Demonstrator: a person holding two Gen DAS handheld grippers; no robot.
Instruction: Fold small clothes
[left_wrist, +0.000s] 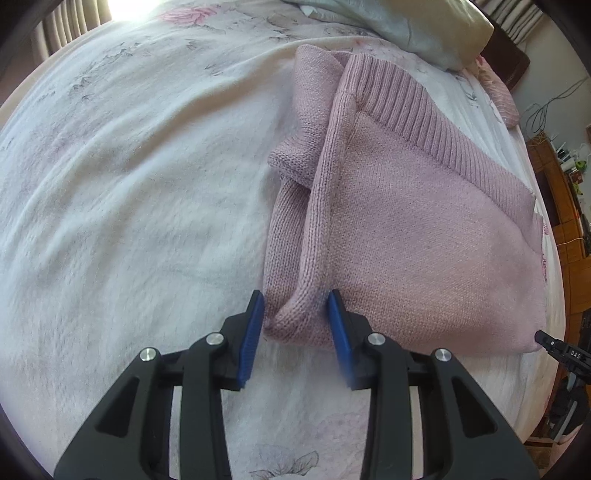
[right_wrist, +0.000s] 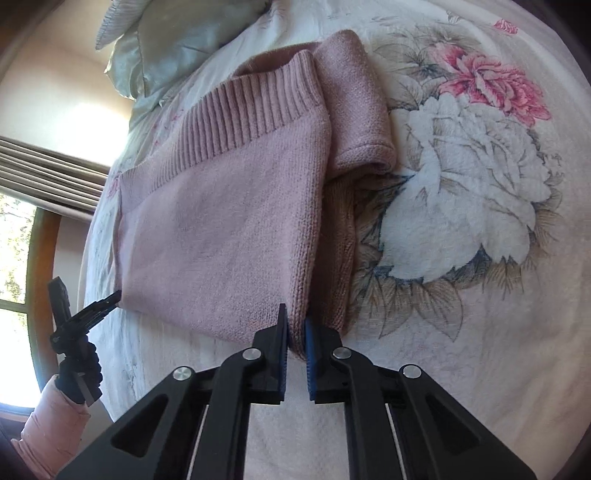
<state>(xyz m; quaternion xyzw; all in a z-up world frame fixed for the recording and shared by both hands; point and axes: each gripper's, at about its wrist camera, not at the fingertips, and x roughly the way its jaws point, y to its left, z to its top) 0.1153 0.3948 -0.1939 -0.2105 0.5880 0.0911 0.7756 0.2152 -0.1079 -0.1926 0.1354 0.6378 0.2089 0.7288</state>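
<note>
A bed (left_wrist: 129, 192) covered with a pale, flower-printed blanket fills both views, with a silky greenish pillow (left_wrist: 402, 29) at its far end and a curtained window off to one side. On the blanket lies the pink knitted sweater (left_wrist: 424, 229), already partly folded into a rough rectangle: its ribbed hem band (left_wrist: 424, 110) runs across the far part, and a sleeve (left_wrist: 314, 122) is tucked alongside one long edge.

The left hand-held gripper (left_wrist: 295, 325) has its blue pads spread apart on either side of the near corner, where the folded edge forms a thick roll; the cloth sits between the pads but is not yet pinched. The right hand-held gripper (right_wrist: 295, 336) is at the other near corner with its pads nearly together, clamped on the knitted edge of the sweater (right_wrist: 221, 229). In the right view the left tool appears at the far left, held by a gloved hand (right_wrist: 79, 376) in a pink sleeve.

The step in hand appears to be taking both near corners so the near half can be carried over toward the ribbed hem. To do it well, the left pads should likely close on all layers of that rolled edge, sleeve included, so that nothing slips out on lifting. Both corners should then probably rise together and stay level, keeping the near edge taut and straight. The loose knit looks soft and stretchy, so a gentle lift seems wiser than a pull. Laying the near edge square on the hem band would give a neat fold.
</note>
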